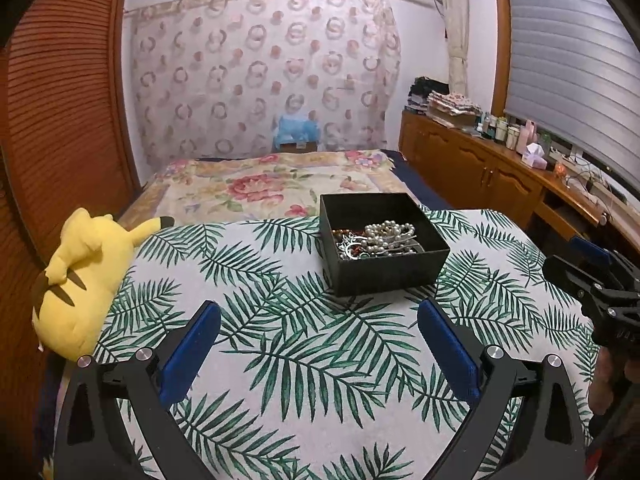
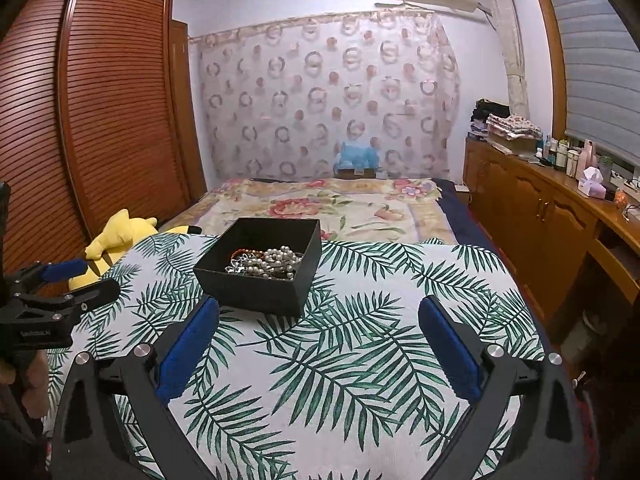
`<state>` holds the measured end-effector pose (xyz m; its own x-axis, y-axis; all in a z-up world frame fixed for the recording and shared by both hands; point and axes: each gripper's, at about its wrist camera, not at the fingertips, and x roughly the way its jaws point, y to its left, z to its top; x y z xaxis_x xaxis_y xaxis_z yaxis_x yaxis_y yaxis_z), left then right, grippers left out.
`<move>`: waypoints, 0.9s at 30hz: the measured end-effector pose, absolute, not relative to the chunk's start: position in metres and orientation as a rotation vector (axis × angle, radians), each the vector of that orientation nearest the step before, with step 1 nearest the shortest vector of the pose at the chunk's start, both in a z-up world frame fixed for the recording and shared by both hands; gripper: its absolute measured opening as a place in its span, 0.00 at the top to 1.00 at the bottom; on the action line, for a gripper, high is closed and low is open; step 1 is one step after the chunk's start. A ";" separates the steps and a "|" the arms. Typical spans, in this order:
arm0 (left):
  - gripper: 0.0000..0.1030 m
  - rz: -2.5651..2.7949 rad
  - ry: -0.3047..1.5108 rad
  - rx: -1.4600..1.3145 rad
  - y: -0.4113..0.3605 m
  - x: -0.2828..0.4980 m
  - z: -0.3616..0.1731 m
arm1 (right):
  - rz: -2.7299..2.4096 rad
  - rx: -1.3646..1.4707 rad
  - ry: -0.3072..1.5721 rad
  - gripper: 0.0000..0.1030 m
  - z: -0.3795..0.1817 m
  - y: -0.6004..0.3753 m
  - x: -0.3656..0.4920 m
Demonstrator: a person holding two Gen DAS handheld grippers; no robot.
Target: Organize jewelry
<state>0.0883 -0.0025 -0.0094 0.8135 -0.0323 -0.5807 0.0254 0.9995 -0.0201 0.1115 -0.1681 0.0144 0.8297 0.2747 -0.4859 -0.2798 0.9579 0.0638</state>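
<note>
A black open box (image 1: pixel 384 276) stands on a palm-leaf cloth (image 1: pixel 280 360); it also shows in the right wrist view (image 2: pixel 256 292). Inside lies a tangle of jewelry: a white pearl strand (image 1: pixel 390 234), silver pieces and reddish beads (image 2: pixel 264 262). My left gripper (image 1: pixel 320 324) is open and empty, hovering above the cloth in front of the box. My right gripper (image 2: pixel 320 320) is open and empty, in front of the box and to its right. Each gripper shows at the edge of the other's view: the right one (image 1: pixel 600 280), the left one (image 2: pixel 60 284).
A yellow plush toy (image 1: pixel 80 280) lies at the cloth's left edge. Behind is a bed with a floral cover (image 1: pixel 272 184). A wooden wardrobe (image 2: pixel 80 120) stands left; a wooden cabinet (image 2: pixel 540 208) with bottles and folded cloths runs along the right.
</note>
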 end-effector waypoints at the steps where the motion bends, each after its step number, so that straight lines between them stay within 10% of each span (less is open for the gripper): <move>1: 0.08 -0.030 0.620 -0.011 -0.002 0.088 -0.009 | 0.295 -0.009 0.515 0.02 0.014 -0.168 0.112; 27: 0.08 -0.031 0.600 -0.012 -0.005 0.082 -0.007 | 0.291 -0.007 0.517 0.02 0.011 -0.169 0.111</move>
<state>0.0819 -0.0054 -0.0071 0.8248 -0.0328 -0.5644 0.0259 0.9995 -0.0203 0.1105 -0.1693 0.0110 0.8293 0.2721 -0.4880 -0.2759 0.9589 0.0659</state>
